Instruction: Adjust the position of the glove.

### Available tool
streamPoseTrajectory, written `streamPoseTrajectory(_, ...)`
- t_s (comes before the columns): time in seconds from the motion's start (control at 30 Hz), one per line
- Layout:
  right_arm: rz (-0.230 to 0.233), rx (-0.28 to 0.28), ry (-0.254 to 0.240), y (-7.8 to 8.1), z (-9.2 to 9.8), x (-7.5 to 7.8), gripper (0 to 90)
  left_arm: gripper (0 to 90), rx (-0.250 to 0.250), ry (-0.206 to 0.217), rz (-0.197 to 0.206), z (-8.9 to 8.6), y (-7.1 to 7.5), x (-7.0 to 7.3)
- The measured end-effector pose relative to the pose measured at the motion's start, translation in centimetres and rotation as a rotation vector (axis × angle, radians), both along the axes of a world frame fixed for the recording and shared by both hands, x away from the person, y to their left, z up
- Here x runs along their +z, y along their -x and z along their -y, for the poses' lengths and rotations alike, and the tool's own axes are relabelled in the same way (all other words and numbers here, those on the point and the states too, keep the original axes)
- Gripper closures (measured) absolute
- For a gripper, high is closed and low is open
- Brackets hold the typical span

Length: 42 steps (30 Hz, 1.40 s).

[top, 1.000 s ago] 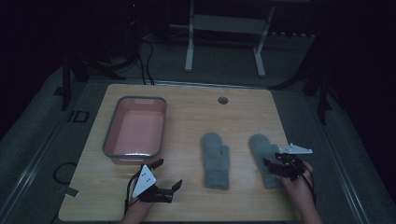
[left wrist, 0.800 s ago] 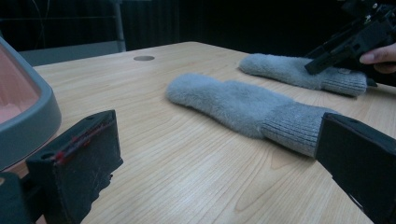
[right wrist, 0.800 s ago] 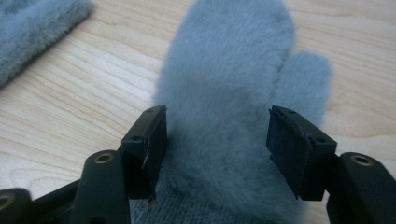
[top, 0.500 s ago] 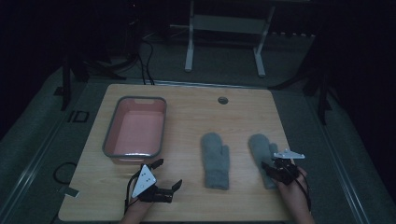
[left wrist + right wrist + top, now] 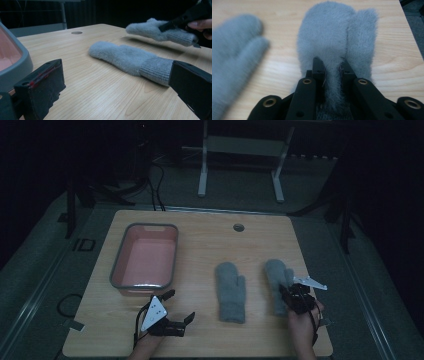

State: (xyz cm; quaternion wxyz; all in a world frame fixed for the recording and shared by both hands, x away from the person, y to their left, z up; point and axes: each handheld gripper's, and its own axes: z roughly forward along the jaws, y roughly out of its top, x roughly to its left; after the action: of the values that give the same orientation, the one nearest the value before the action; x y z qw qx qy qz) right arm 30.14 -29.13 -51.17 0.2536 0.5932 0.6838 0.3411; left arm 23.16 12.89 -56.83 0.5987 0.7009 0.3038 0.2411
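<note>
The right gripper (image 5: 331,65) has just been closing and now pinches a ridge of fleece near the cuff of the right-hand grey mitten (image 5: 278,279), which sits at the right side of the wooden table (image 5: 205,227); in the left gripper view that mitten appears raised off the surface. The left gripper (image 5: 181,306) rests near the table's front edge, jaws spread and holding nothing, with the second mitten (image 5: 230,291) lying flat between the two hands and the pink tub (image 5: 145,259) just beyond it. Risk: the grip takes only a fold of soft pile, so the fabric may slide out if moved quickly, and the hanging end may drag across the neighbouring mitten. The cuff itself is hidden behind the jaws, so grip depth cannot be confirmed. Low light obscures the tub's interior.
</note>
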Motion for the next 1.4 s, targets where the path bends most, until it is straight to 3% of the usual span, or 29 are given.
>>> streamPoseTrajectory(0.03, 0.010, -0.015, -0.031, 0.1, -0.8, 0.4, 79.8, 0.9, -0.004, 0.005, 0.002, 0.0, 0.0, 0.0)
streamPoseTrajectory(0.2, 0.020, -0.019, -0.044, 0.4, -2.9, 0.8, 79.9, 0.9, -0.023, 0.009, 0.005, 0.3, 0.0, 0.2)
streamPoseTrajectory(0.27, 0.029, -0.027, -0.073, 0.3, -4.1, 1.3, 79.9, 0.9, -0.027, 0.018, 0.006, 0.3, 0.1, 0.3)
streamPoseTrajectory(0.4, 0.047, -0.023, -0.105, 0.6, -5.5, 2.2, 79.9, 0.9, -0.032, 0.031, 0.012, 0.4, 0.2, 0.6)
streamPoseTrajectory(0.5, 0.059, -0.001, -0.120, 1.0, -7.6, 2.9, 79.9, 0.9, -0.033, 0.042, 0.021, 0.4, 0.3, 0.9)
streamPoseTrajectory(0.63, 0.039, 0.018, -0.127, 1.4, -10.3, 2.5, 79.8, 0.9, -0.031, 0.051, 0.025, 0.4, 0.5, 1.1)
streamPoseTrajectory(0.87, 0.016, 0.048, -0.143, 1.9, -13.3, 2.0, 79.7, 0.9, -0.061, 0.054, 0.003, 0.5, 0.3, 1.0)
streamPoseTrajectory(1.13, -0.013, 0.063, -0.145, 2.0, -14.8, 1.1, 79.6, 0.9, -0.071, 0.068, 0.000, 0.7, 0.1, 1.0)
streamPoseTrajectory(1.4, -0.050, 0.081, -0.108, 1.6, -15.3, -0.5, 77.9, 0.9, -0.074, 0.072, -0.004, 0.6, 0.1, 1.0)
